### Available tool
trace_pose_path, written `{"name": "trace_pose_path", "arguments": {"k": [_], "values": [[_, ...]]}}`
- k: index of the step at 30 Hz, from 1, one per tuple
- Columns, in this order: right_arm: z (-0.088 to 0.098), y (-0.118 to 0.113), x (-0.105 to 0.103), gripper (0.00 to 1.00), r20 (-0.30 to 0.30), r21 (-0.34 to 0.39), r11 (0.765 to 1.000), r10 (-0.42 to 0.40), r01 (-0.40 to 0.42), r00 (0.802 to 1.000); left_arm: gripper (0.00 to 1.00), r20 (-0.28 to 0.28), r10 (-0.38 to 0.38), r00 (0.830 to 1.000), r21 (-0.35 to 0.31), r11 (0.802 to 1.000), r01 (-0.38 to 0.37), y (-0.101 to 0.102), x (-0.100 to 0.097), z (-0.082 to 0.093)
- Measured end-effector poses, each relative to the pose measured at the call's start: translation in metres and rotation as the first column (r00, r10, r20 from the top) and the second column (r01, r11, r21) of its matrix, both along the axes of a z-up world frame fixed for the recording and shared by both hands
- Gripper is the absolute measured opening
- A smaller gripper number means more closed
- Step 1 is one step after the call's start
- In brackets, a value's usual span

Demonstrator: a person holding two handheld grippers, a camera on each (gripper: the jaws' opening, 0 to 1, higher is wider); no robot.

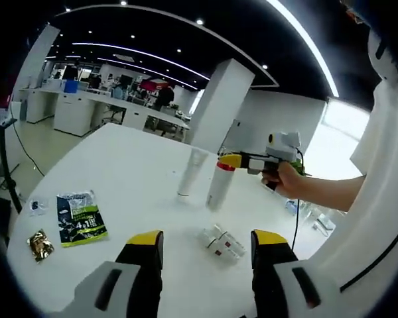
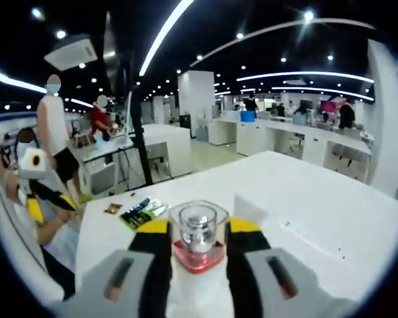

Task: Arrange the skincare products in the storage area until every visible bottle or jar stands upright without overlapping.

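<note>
Right gripper: jaws clamped on the clear-capped bottle – its body hidden below.
Left gripper: jaws apart, empty.
Table: white tube upright; small bottles lying flat.
Sachet: "4+1" readable – rest blurred.

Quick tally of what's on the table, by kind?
Upright bottles: 2, a white tube and a red-collared bottle held by the right gripper
Lying bottles: 1
Sachets: 3, green, gold, clear
Total: 6
</note>
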State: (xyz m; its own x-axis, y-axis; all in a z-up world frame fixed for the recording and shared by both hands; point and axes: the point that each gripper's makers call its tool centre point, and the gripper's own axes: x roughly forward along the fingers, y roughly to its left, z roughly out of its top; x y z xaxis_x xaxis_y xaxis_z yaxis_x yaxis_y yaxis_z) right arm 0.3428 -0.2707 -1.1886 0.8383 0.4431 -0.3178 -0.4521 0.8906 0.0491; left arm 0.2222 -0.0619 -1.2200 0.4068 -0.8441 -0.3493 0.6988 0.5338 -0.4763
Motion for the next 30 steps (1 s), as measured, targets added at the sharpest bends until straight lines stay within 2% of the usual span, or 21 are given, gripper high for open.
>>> {"name": "trace_pose_path", "arguments": {"k": [15, 24, 30], "values": [[-0.023, -0.027, 0.004, 0.28, -0.037, -0.039, 0.998, -0.052, 0.05, 0.998, 0.54, -0.016, 0.028, 0.999, 0.019, 0.999, -0.028, 0.004, -0.004, -0.006], [-0.051, -0.042, 0.008, 0.28, -0.078, -0.068, 0.995, -0.072, 0.067, 0.994, 0.54, -0.014, 0.025, 1.0, 0.03, 0.999, -0.024, 0.002, -0.005, -0.006], [-0.061, -0.05, 0.011, 0.28, -0.094, -0.077, 0.995, -0.074, 0.067, 0.993, 0.54, -0.013, 0.035, 0.999, 0.033, 0.999, -0.035, 0.003, -0.006, -0.006]]}}
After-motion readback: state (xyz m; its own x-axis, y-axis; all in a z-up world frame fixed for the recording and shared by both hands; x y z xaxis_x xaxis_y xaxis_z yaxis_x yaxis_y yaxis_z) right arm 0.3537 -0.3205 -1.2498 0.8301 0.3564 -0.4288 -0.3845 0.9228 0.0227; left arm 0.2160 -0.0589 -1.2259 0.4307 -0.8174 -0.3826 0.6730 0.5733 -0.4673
